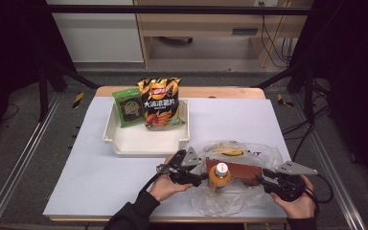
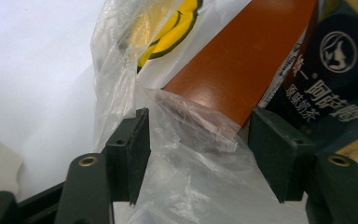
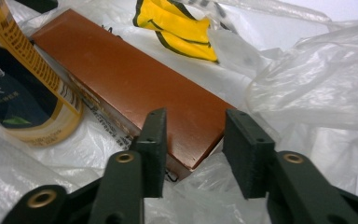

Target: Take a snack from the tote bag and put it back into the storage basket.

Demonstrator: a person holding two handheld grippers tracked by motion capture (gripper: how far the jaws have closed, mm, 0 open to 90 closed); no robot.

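left tool (image 1: pixel 202 178): black jaws, brass screws, grey three-cornered plate | right tool (image 1: pixel 263 180): same | sleeve (image 1: pixel 134 215): dark

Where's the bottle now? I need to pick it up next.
In the high view the bottle stands on the plastic bag at the table's near edge, right beside the brown box, between the two grippers.

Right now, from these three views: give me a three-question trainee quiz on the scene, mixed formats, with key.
1. True or false: the bottle stands inside the white tray.
2. What lies beside the bottle on the clear plastic bag? A) a brown box B) a green cup C) a spoon
3. How many snack packets stand in the tray?

Key
1. False: it stands on the bag, between the left gripper and right gripper.
2. A, the brown box.
3. Two: the green packet and the chip bag.
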